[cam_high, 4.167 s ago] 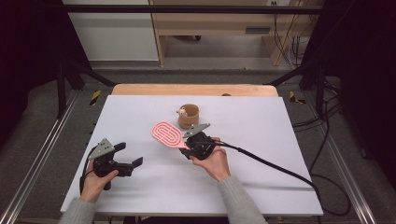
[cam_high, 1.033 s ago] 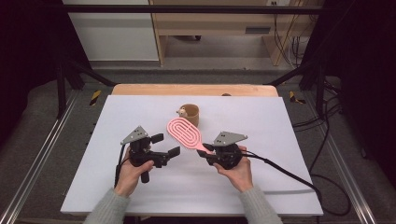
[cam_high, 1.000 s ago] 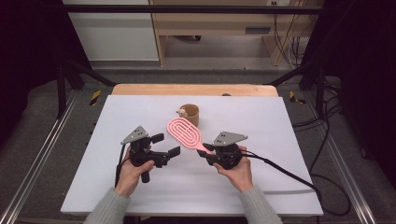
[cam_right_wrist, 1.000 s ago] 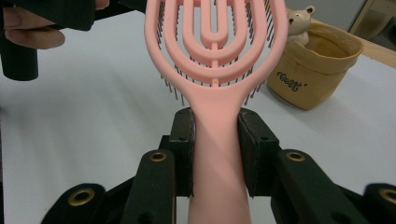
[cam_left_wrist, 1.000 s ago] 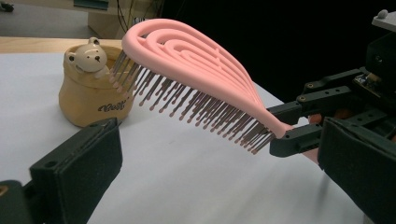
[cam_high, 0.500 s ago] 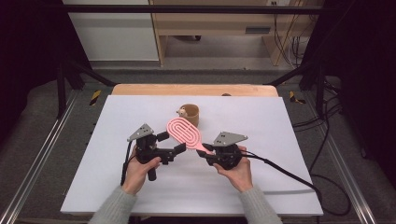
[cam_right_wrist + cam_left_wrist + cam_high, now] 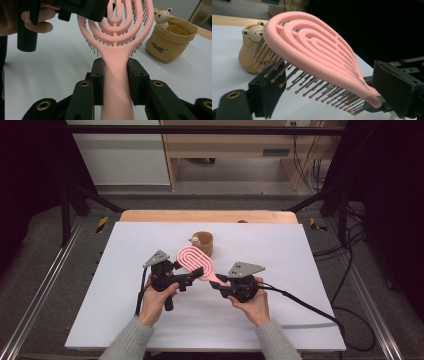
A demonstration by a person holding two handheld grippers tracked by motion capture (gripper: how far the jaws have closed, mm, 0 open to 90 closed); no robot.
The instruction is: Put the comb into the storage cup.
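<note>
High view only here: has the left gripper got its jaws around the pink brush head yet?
Observer: The left gripper has just been closing its jaws. The brush head lies between them, bristles toward one pad, not clearly pinched.
Operator: Is the right gripper's hold solid?
Observer: The right gripper has its jaws clamped flat on both sides of the handle.
Operator: Anything close behind?
Observer: A beige cup with a small bear on its rim stands on the table beyond the brush head.
</note>
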